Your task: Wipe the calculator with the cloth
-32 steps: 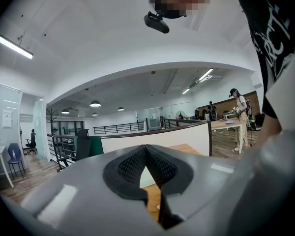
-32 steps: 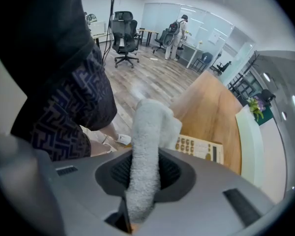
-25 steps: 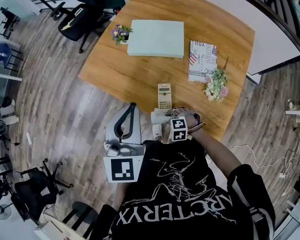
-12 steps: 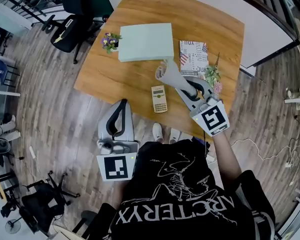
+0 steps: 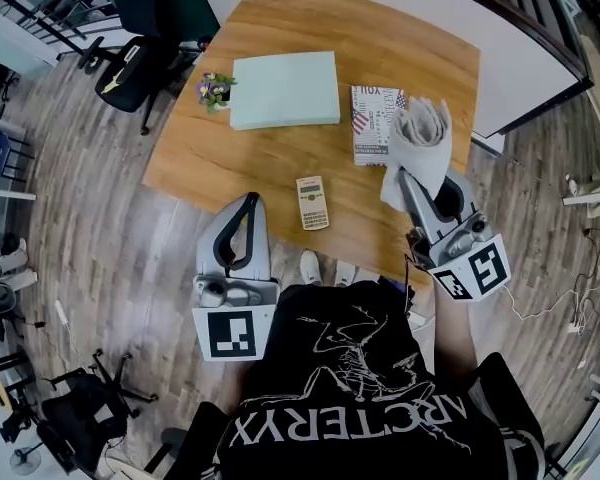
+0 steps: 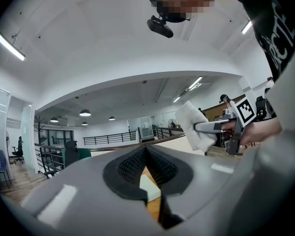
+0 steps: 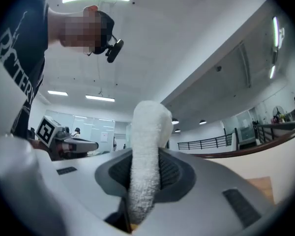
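From above: the right gripper (image 5: 405, 176) is clamped on a bunched white cloth (image 5: 421, 128), raised over the right side of the table (image 5: 270, 158), well apart from the calculator (image 5: 312, 203) lying flat near the front edge; the left gripper (image 5: 251, 200) hangs beside the table, jaws together on nothing. With nothing steadying it, a wipe could skid the light calculator off that edge; half a second ago the cloth hovered just beyond the calculator, and has since swung right.
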Action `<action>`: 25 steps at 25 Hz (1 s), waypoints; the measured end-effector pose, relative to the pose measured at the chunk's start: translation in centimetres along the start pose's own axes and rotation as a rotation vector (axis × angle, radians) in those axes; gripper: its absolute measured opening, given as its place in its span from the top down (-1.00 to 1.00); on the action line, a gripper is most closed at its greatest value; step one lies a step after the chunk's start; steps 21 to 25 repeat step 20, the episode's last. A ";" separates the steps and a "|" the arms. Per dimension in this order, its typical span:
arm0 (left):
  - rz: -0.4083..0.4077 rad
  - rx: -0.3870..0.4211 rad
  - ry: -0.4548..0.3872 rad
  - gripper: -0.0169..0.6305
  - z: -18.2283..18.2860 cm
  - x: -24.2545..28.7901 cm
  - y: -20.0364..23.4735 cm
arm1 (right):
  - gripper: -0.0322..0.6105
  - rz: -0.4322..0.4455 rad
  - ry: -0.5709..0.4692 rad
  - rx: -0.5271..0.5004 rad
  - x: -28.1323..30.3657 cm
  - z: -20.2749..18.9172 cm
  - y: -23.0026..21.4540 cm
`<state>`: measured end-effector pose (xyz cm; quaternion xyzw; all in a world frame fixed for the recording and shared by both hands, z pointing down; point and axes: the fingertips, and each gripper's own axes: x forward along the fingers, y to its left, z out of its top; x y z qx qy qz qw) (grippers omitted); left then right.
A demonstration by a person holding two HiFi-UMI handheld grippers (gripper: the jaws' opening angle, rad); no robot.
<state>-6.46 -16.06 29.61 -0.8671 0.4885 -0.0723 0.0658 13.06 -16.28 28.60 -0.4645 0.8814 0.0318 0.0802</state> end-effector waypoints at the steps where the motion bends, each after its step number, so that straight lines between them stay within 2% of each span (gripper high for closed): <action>1: -0.002 -0.001 -0.003 0.92 0.1 0.1 -0.1 | 0.61 -0.006 0.008 -0.013 0.0 -0.3 -0.1; 13: 0.003 -0.014 0.014 0.92 -0.5 0.1 0.4 | 0.61 -0.015 0.060 -0.041 0.6 -1.9 0.4; 17: 0.005 -0.014 0.018 0.92 -0.7 0.1 0.5 | 0.61 -0.006 0.089 -0.081 0.8 -2.5 0.8; 25: 0.014 -0.012 0.021 0.92 -0.8 0.1 0.9 | 0.61 0.004 0.095 -0.092 0.9 -2.7 1.1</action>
